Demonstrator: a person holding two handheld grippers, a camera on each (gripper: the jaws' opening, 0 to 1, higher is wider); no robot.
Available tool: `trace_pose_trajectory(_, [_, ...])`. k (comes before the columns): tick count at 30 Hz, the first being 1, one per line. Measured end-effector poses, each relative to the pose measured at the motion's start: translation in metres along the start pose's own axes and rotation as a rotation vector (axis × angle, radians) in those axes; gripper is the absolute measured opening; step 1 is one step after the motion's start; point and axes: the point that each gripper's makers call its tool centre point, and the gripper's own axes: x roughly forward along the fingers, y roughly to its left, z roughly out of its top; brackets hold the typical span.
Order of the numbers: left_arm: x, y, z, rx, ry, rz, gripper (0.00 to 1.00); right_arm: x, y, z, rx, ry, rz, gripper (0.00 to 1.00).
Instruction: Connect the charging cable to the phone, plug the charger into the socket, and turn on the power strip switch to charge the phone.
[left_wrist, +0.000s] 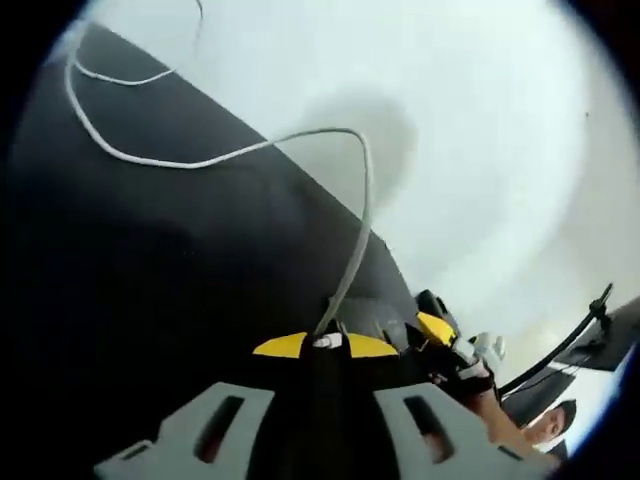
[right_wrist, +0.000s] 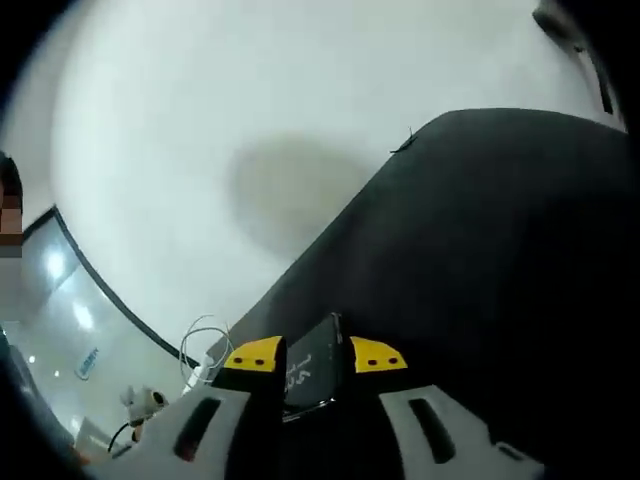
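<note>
Cable (left_wrist: 362, 200) end pinched in left tongs (left_wrist: 326, 343) | phone (right_wrist: 312, 365) clamped between right tongs (right_wrist: 315, 356)

We see strong fisheye bending at both views' edges; the pale floor (left_wrist: 480, 120) glares brightly, bearing soft round shadows, while the black desk (left_wrist: 150, 290) stays dim and detail-poor, slightly blurred.

The black bench (left_wrist: 150, 300) is seen close up from the left gripper view, tilted, its edge running from 10 to 4 o'clock. In the right gripper view, it lies toward 4 o'clock. White floor (right_wrist: 250, 120) is shared by both views.
</note>
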Motion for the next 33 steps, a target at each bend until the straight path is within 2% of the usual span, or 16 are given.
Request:
trace_pose_trajectory(3, [0.007,0.004,0.003,-0.006,0.01,0.006,0.06,0.0,0.001,-0.001,0.001,0.0,-0.001,0.22])
trace_pose_trajectory(4, [0.008,0.011,0.002,0.023,0.025,0.043,0.02,0.0,0.001,-0.001,0.007,-0.001,-0.003,0.22])
trace_pose_trajectory(8, [0.009,0.011,0.002,0.032,0.026,0.032,0.01,0.001,-0.003,0.002,0.012,-0.003,-0.007,0.22])
trace_pose_trajectory(9, [0.009,0.012,0.003,0.038,0.027,0.032,0.01,0.001,-0.004,0.002,0.008,-0.002,-0.012,0.2])
trace_pose_trajectory(10, [0.01,0.012,0.003,0.045,0.025,0.031,0.0,0.001,-0.008,0.002,-0.005,0.0,-0.031,0.13])
trace_pose_trajectory(11, [0.011,0.013,0.003,0.062,0.022,0.032,0.0,0.001,-0.019,0.001,-0.036,0.005,-0.102,0.06])
trace_pose_trajectory(12, [0.011,0.014,0.004,0.09,0.027,0.029,0.0,0.002,-0.02,0.001,-0.052,0.005,-0.113,0.05])
trace_pose_trajectory(14, [0.015,0.014,0.008,0.108,0.025,0.024,0.0,0.003,-0.015,0.002,-0.023,0.013,-0.078,0.05])
trace_pose_trajectory(15, [0.017,0.014,0.009,0.164,0.042,0.012,0.0,0.001,-0.014,0.002,-0.022,0.011,-0.075,0.06])
trace_pose_trajectory(18, [0.015,0.013,0.005,0.134,0.063,-0.003,0.0,0.0,-0.012,0.001,-0.034,0.012,-0.071,0.08])
trace_pose_trajectory(26, [0.017,0.012,0.004,0.124,0.051,0.004,0.0,-0.004,-0.009,-0.001,0.005,0.017,-0.054,0.1])
trace_pose_trajectory(29, [0.016,0.011,0.005,0.109,0.039,-0.001,0.0,-0.005,-0.004,-0.003,0.004,0.003,-0.037,0.14])
trace_pose_trajectory(31, [0.016,0.01,0.006,0.135,0.038,-0.007,0.0,-0.006,0.001,-0.002,0.013,-0.001,-0.014,0.19])
trace_pose_trajectory(33, [0.015,0.011,0.007,0.128,0.041,-0.015,0.0,-0.007,0.005,-0.001,0.041,-0.008,0.01,0.24])
